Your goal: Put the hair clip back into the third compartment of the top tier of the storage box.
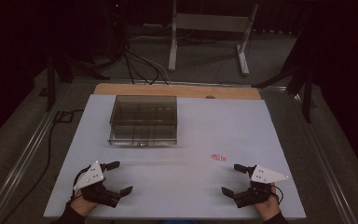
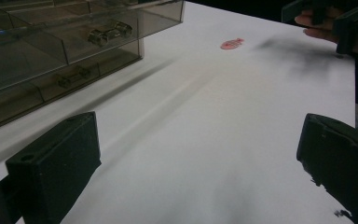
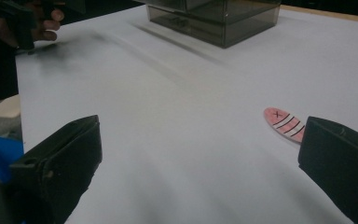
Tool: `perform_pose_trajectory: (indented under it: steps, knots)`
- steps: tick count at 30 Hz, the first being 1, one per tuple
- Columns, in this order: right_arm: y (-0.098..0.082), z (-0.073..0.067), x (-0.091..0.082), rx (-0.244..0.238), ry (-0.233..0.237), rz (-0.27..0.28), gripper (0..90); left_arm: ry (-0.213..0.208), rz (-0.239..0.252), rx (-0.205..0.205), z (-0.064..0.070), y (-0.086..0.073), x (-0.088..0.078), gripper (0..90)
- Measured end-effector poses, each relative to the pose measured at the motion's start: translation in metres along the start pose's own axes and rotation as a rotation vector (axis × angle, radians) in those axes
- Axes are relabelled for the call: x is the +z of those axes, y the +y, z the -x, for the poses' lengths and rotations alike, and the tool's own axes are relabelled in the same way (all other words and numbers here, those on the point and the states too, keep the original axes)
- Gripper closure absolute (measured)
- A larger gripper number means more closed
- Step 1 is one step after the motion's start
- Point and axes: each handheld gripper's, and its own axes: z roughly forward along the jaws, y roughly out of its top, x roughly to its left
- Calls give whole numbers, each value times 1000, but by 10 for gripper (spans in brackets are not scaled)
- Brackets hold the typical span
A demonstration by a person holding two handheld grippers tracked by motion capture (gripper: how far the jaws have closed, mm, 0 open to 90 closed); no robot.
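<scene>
The right hand-held gripper (image 1: 233,178), at lower right of the high view, had its jaws spread, nothing between them. The pink fish-shaped piece (image 1: 218,157) lay flat on the desk (image 1: 223,121) just above-left of it, apart. The left hand-held gripper (image 1: 120,177) was likewise spread, well apart at lower left.

Both grippers are looking like chunky black plastic rigs w/ two blocky, flat-faced jaws each. The left gripper (image 1: 119,177) and right gripper (image 1: 233,178) are each wearing a light grey three-cornered plate on top, dotted w/ a few small dark screws, and a thin black cable is looping off the back of each near the hand. Sleeves are showing dark at the wrists, and the left jaw block is showing a small round hole in its top edge.
</scene>
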Motion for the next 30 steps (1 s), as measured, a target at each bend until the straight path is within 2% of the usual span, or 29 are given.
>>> perform_pose_trajectory:
  steps: [3, 12, 15, 23, 28, 30]
  knots:
    - [0, 0, 0, 5, 9, -3, 0, 11, -10, -1, 0, -1, 1, 5]
    - [2, -3, 0, 3, 9, -17, 0, 0, -3, -3, 1, 0, -1, 5]
    - [3, -4, 0, 12, 26, -12, 0, -5, 4, -2, 1, 0, -1, 5]
    - [4, -8, 5, -1, 26, -62, 0, -19, 10, -3, 2, 1, -1, 5]
    - [7, -14, 8, 14, 71, -69, 0, -22, 7, -10, 2, 0, 0, 5]
    - [9, -17, 9, 6, 83, -73, 0, -20, 4, -5, 2, 0, 0, 5]
